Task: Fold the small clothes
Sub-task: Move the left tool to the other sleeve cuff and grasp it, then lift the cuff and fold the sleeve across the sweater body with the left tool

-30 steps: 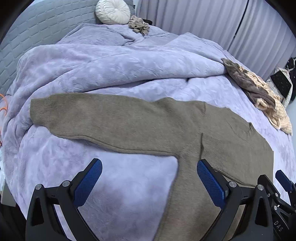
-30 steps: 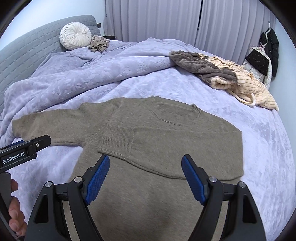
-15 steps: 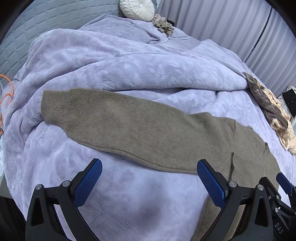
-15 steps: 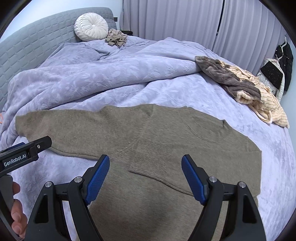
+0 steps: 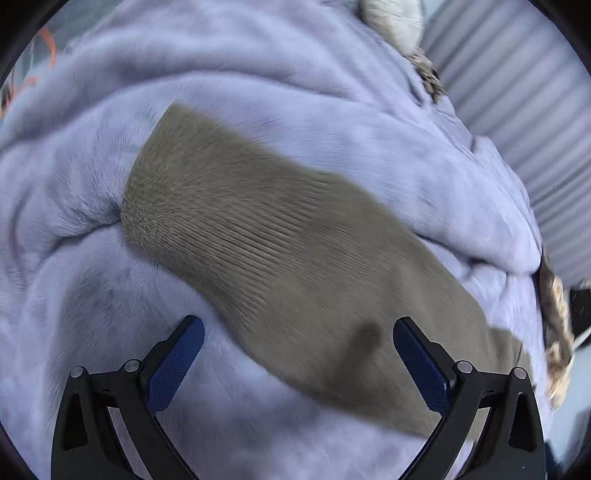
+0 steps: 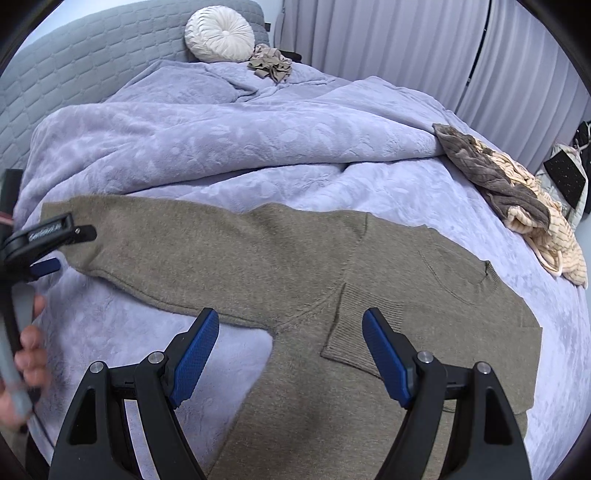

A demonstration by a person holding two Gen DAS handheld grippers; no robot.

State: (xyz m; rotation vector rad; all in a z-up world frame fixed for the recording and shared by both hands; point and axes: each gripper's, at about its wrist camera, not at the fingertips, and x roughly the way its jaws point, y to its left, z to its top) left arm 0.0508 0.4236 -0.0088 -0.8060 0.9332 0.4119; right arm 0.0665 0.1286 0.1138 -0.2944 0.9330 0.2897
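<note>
An olive-brown knit sweater (image 6: 332, 258) lies flat on the lilac blanket (image 6: 221, 140). One sleeve is folded over the chest, its ribbed cuff (image 6: 365, 328) showing. The other sleeve (image 6: 184, 251) stretches out to the left. My right gripper (image 6: 290, 345) hovers open above the armpit area, nothing between its blue pads. In the blurred left wrist view, the outstretched sleeve (image 5: 277, 243) fills the middle, its cuff (image 5: 155, 184) at upper left. My left gripper (image 5: 297, 356) is open just above that sleeve. In the right wrist view the left gripper (image 6: 51, 243) hangs over the sleeve's cuff end, held by a hand (image 6: 29, 354).
A pile of grey and cream striped clothes (image 6: 517, 192) lies at the bed's right side. A round white cushion (image 6: 219, 35) and a small crumpled beige garment (image 6: 271, 64) sit near the grey headboard (image 6: 74, 66). Curtains (image 6: 406, 44) hang behind. Dark items (image 6: 565, 173) lie at far right.
My left gripper has swept left along the outstretched sleeve, dropped closer and rolled; the sleeve now fills its view. My right gripper shifted left, from over the chest to the armpit.
</note>
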